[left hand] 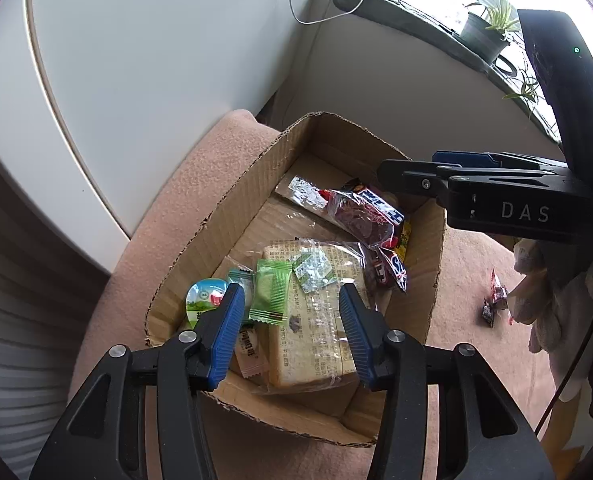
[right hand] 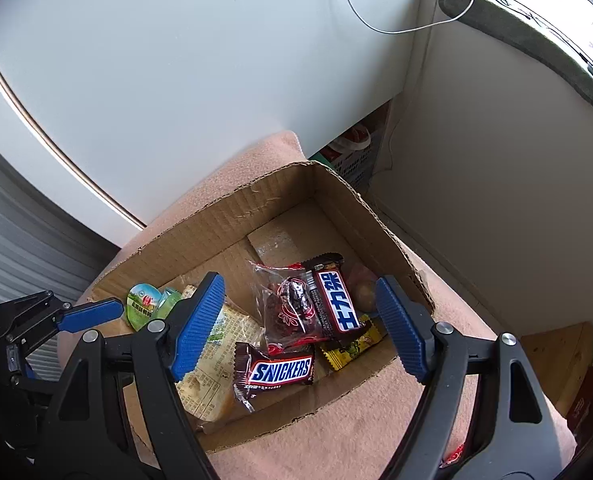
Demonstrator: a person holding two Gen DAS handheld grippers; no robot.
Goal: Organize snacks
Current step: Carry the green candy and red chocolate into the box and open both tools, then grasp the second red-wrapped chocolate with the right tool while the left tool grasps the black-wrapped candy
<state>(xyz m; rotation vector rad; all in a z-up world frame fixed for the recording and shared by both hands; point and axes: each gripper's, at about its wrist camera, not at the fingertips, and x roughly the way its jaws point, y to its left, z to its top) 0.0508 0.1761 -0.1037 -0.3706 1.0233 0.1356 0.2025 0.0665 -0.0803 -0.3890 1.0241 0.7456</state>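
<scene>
**Right wrist view: box nearly filled, strays remain**

Most snacks already lie in the cardboard box (right hand: 280, 216): Snickers bars (right hand: 282, 370), a wrapped bread slice (left hand: 316, 312), a green packet (left hand: 270, 294). Both the right tool (right hand: 300, 324) and left tool (left hand: 290, 328) hang wide and empty above it. Two small wrapped sweets (left hand: 494, 300) lie outside on the pink blanket (left hand: 472, 264), apparently still to collect.

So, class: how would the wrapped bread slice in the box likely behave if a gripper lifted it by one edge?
The bread slice looks soft, so it probably sags. Its clear wrapper is loose and glossy, so pads may slip. Small packets lying on top would likely slide off.
</scene>
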